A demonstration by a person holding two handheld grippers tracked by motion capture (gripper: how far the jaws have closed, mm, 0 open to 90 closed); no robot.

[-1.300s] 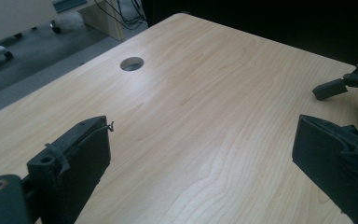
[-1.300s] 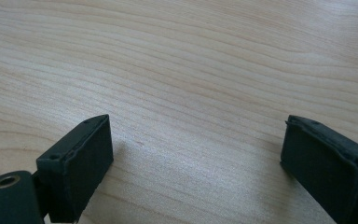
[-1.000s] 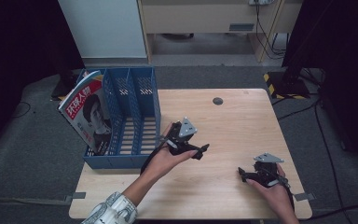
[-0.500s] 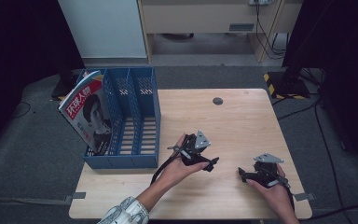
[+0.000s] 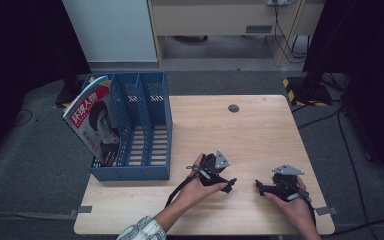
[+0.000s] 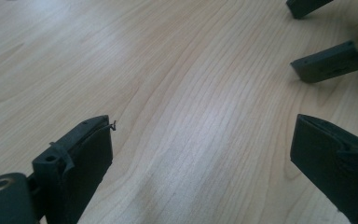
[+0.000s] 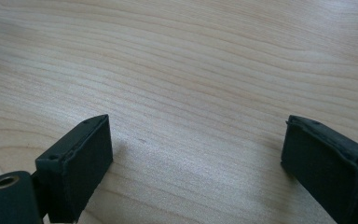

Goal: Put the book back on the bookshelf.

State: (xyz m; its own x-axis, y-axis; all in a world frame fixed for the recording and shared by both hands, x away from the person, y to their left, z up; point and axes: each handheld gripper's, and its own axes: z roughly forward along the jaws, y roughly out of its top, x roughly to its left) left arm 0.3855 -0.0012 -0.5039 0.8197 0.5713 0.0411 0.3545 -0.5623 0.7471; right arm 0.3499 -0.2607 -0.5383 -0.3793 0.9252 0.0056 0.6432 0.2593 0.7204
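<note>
We had drawn our left hand-held gripper [image 5: 228,184] back from the blue file rack [image 5: 139,127] toward our right hand-held gripper [image 5: 260,185], both jaws wide and empty over the table [image 5: 260,130], the magazine [image 5: 94,120] apparently filed.

On the wooden counter [image 5: 260,125], the left hand-held gripper [image 5: 228,183] and right hand-held gripper [image 5: 259,185] rest near each other at the front, while a magazine [image 5: 96,125] leans in the blue file rack [image 5: 150,125].
</note>
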